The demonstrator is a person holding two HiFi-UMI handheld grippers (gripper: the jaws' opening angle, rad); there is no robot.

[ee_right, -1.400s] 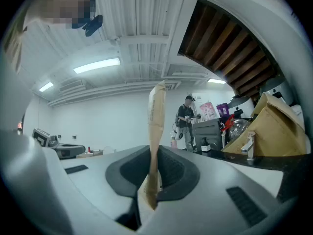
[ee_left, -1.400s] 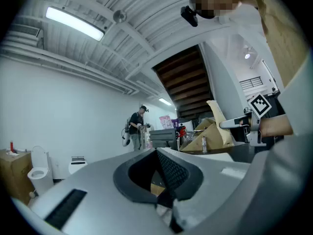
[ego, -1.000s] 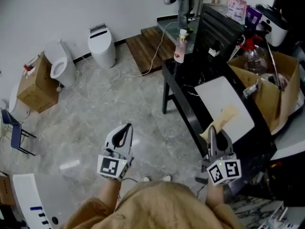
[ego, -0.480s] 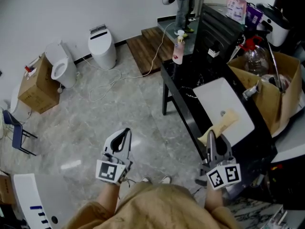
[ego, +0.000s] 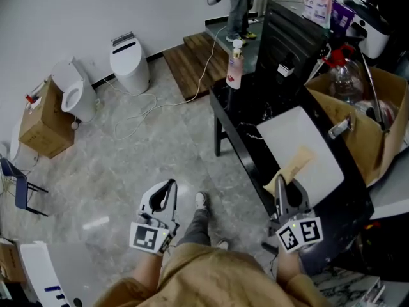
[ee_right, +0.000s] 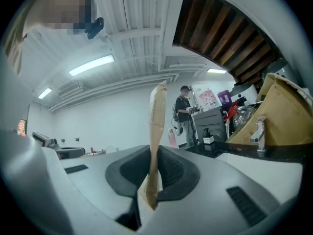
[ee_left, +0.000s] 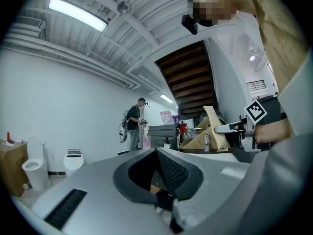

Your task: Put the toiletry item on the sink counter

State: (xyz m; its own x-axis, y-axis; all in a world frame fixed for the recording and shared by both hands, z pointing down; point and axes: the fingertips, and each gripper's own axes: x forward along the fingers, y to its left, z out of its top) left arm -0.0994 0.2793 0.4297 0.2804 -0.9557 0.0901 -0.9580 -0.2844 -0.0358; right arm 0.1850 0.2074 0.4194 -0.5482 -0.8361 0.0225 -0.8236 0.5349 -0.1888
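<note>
A flat tan paper packet (ego: 295, 164) stands upright in my right gripper (ego: 282, 185), which is shut on its lower edge. The packet hangs over the front corner of the white sink basin (ego: 300, 139), set in the black counter (ego: 238, 110). In the right gripper view the packet (ee_right: 157, 116) rises between the dark pads (ee_right: 171, 173) of that gripper (ee_right: 152, 153). My left gripper (ego: 169, 186) is held over the floor to the left of the counter, shut and empty. In the left gripper view the jaws of the left gripper (ee_left: 157, 153) meet with nothing between them.
A pink bottle (ego: 234, 66) and a soap dispenser (ego: 285, 70) stand on the counter's far end. An open cardboard box (ego: 377, 117) with a spray bottle (ego: 337, 56) stands right of the faucet (ego: 339, 127). Two toilets (ego: 129, 61) and a cable (ego: 160, 104) are on the floor. A person (ego: 235, 5) stands at the back.
The view has moved closer to the counter, and a leg and shoe have stepped forward between the grippers. Both grippers keep their place, the right still shut on the packet.
</note>
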